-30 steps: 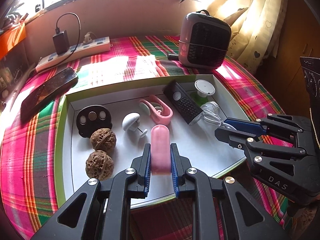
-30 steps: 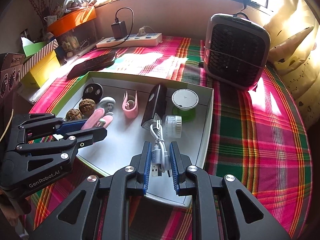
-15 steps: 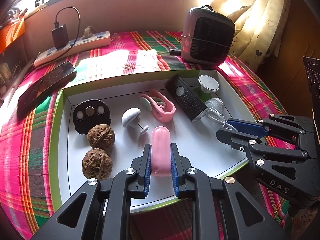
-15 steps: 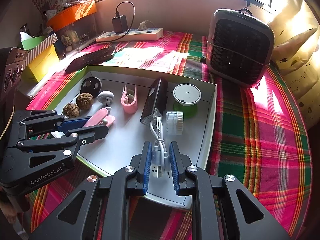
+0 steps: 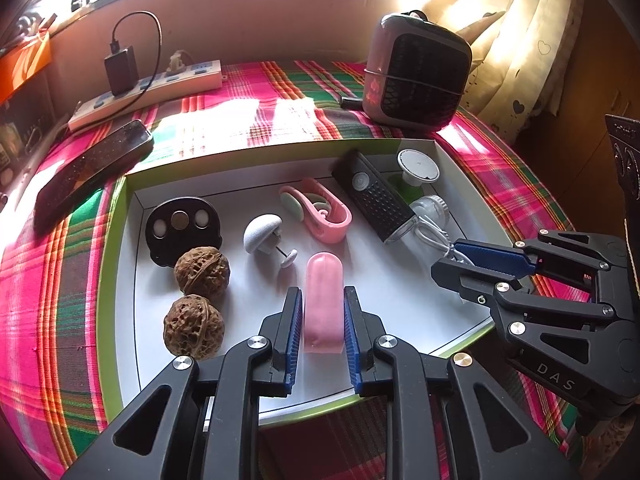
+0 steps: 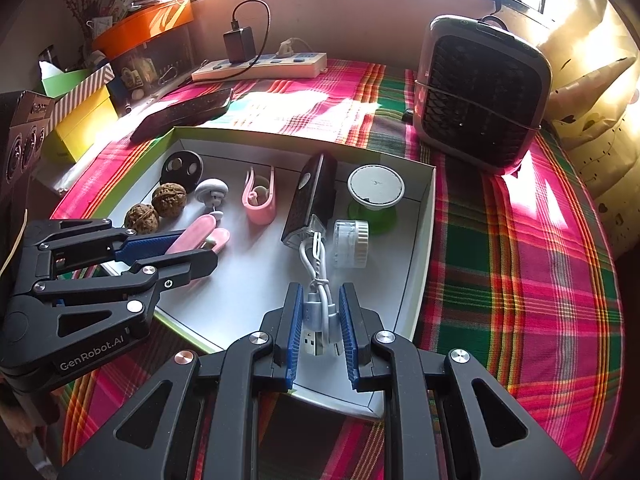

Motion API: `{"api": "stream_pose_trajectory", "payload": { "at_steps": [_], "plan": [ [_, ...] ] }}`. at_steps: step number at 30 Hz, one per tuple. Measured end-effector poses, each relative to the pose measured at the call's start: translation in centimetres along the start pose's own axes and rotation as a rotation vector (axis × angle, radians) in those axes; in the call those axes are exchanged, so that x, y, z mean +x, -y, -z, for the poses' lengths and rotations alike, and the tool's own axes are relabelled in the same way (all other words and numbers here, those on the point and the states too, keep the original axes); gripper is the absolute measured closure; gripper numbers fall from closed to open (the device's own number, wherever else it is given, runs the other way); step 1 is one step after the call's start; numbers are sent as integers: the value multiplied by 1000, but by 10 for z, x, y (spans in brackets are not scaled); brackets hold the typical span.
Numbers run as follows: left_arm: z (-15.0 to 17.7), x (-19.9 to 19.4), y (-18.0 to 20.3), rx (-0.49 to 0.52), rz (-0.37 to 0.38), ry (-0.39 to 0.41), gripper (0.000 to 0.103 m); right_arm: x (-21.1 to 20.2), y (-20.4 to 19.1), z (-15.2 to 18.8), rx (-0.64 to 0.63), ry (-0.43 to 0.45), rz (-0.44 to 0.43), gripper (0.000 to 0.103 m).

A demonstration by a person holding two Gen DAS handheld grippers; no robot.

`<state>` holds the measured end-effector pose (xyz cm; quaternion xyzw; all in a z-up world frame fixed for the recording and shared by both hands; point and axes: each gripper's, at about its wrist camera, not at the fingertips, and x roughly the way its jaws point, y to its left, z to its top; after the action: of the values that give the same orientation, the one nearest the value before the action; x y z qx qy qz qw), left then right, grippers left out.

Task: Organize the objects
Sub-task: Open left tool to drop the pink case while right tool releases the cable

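A white tray with a green rim (image 5: 120,216) (image 6: 424,240) lies on the plaid cloth. My left gripper (image 5: 322,320) is shut on a pink oblong case (image 5: 324,300), held just above the tray floor; it also shows in the right wrist view (image 6: 188,240). My right gripper (image 6: 320,320) is shut on a bundled white USB cable (image 6: 318,300) at the tray's near right part. In the tray lie two walnuts (image 5: 202,268), a white mushroom-shaped piece (image 5: 262,234), a pink clip (image 5: 320,212), a black remote-like device (image 5: 376,200), a black disc (image 5: 182,224), a clear jar (image 6: 350,242) and a white round stand (image 6: 375,188).
A small heater (image 5: 416,76) stands behind the tray on the right. A power strip with a charger (image 5: 148,88) lies at the back. A black phone (image 5: 92,168) lies left of the tray. Boxes and clutter (image 6: 84,108) stand at the far left. Curtains hang on the right.
Both grippers have pulled back and up a little with their objects still held; the tray looks slightly farther. The objects in the tray have not moved.
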<state>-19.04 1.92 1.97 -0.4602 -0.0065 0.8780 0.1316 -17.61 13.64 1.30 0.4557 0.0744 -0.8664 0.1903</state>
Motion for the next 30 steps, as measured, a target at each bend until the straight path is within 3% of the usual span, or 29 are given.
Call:
{"api": "stream_pose_trajectory", "payload": {
  "at_steps": [21, 26, 30],
  "plan": [
    [1, -2, -2, -9, -21, -2, 74, -1, -1, 0, 10, -1, 21, 83],
    [3, -5, -2, -17, -42, 1, 73, -4, -1, 2, 29, 7, 24, 79],
    [6, -12, -4, -36, -37, 15, 73, -11, -3, 5, 38, 24, 22, 64]
  ]
}}
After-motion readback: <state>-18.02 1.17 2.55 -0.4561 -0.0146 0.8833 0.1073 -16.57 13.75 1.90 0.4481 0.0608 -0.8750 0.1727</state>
